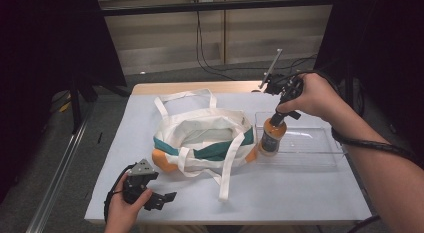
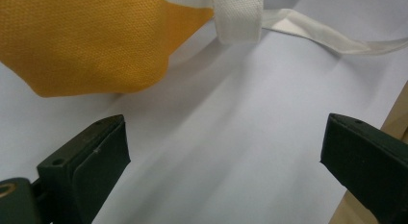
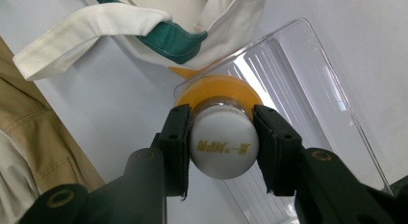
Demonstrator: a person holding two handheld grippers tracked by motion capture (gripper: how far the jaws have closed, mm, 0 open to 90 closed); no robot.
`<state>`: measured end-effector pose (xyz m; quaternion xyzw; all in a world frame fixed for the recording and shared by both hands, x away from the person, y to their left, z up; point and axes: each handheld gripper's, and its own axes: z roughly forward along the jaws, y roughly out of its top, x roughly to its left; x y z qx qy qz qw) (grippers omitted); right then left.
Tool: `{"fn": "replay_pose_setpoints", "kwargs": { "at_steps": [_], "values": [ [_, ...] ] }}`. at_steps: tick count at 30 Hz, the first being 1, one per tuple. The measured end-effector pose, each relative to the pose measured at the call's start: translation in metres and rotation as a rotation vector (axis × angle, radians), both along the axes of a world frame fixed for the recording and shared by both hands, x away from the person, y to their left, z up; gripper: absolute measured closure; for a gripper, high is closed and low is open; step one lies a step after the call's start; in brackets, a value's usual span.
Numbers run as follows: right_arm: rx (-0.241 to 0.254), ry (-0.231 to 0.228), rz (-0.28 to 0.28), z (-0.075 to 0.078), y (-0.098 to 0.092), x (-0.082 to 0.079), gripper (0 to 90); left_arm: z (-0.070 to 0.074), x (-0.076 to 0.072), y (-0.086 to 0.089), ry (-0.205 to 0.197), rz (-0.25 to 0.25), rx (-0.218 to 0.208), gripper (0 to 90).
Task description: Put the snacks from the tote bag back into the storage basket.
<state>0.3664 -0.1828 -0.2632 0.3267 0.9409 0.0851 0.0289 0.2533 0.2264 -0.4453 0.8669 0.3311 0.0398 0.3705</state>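
From the high view, the right gripper [image 1: 278,116] comes down from above onto the cap of an orange bottle [image 1: 271,138] that stands upright at the near-left corner of a clear plastic tray [image 1: 320,153], just beside the open tote bag [image 1: 202,138] on the white table [image 1: 280,193]. The bottle's long axis is vertical, in line with the fingers, and the bag's mouth lies to the bottle's left, so the likely next move is a lift and a short carry leftward over the bag's rim. The left gripper [image 1: 167,199] rests low at the table's near edge, well apart from the bottle. In the left gripper view its fingers [image 2: 96,156] stand wide apart with nothing between them, facing the bag's orange corner [image 2: 86,41] and a white strap [image 2: 238,17]. In the right gripper view the fingers [image 3: 175,147] clamp the white cap [image 3: 222,146] from both sides, the bottle's orange shoulder [image 3: 216,89] below over the tray's corner.
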Motion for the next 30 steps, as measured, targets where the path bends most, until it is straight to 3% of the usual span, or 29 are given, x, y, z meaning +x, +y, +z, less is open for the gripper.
{"fn": "replay_pose_setpoints", "kwargs": {
  "at_steps": [30],
  "values": [
    [-0.012, 0.004, 0.046, -0.018, 0.008, 0.003, 60.4, 0.0, 0.0, 0.001, -0.001, 0.002, -0.005, 2.8]
  ]
}}
